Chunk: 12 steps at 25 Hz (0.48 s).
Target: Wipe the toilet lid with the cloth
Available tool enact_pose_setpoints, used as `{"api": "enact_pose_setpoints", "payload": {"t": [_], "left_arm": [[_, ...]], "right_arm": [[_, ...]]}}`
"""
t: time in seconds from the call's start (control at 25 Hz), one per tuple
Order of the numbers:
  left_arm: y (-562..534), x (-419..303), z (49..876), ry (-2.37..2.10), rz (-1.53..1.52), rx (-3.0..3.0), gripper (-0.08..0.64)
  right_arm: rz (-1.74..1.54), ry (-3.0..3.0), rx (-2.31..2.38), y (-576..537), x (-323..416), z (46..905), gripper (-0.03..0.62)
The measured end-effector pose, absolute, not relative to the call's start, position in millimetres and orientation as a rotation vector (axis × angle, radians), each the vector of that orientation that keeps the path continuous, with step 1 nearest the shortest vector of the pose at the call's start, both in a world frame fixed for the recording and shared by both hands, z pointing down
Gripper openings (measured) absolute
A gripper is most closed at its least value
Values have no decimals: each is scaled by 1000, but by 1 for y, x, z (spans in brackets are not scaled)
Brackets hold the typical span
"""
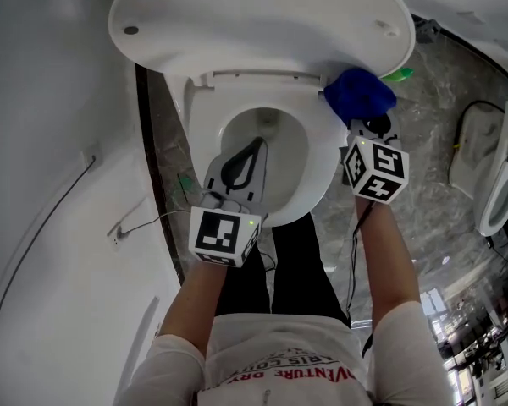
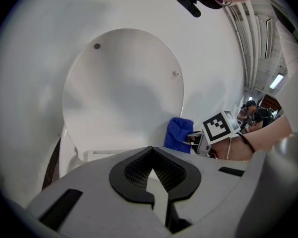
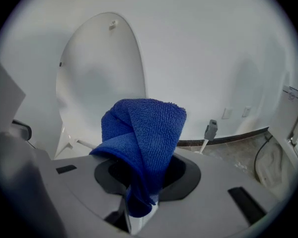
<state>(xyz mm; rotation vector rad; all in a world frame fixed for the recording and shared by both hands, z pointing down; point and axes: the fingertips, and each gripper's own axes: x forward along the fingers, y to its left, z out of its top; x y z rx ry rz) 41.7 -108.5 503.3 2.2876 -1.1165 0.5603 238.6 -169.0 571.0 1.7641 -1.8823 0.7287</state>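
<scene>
The white toilet lid stands raised above the seat; it also shows in the left gripper view and the right gripper view. A folded blue cloth is clamped in my right gripper, beside the seat's right rear, just under the lid's lower right edge. In the right gripper view the cloth bulges up out of the right gripper. My left gripper hovers over the bowl, shut and holding nothing. From the left gripper I see the cloth at the lid's lower right.
A white wall with a thin cable runs along the left. Marble floor lies to the right, with another white fixture at the far right. A green item pokes out behind the cloth. A person's legs stand before the bowl.
</scene>
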Motion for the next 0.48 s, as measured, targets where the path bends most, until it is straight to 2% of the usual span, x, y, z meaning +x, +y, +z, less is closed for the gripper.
{"api": "enact_pose_setpoints", "payload": {"t": [0.24,0.48], "left_arm": [[-104,53,493,-1110,555,2317,5],[-109,48,462,-1142,539,2329,5]], "right_arm": [[824,-1823,1813,-136,266,567,87],[815,-1865,1801,-122,251,525,87]]}}
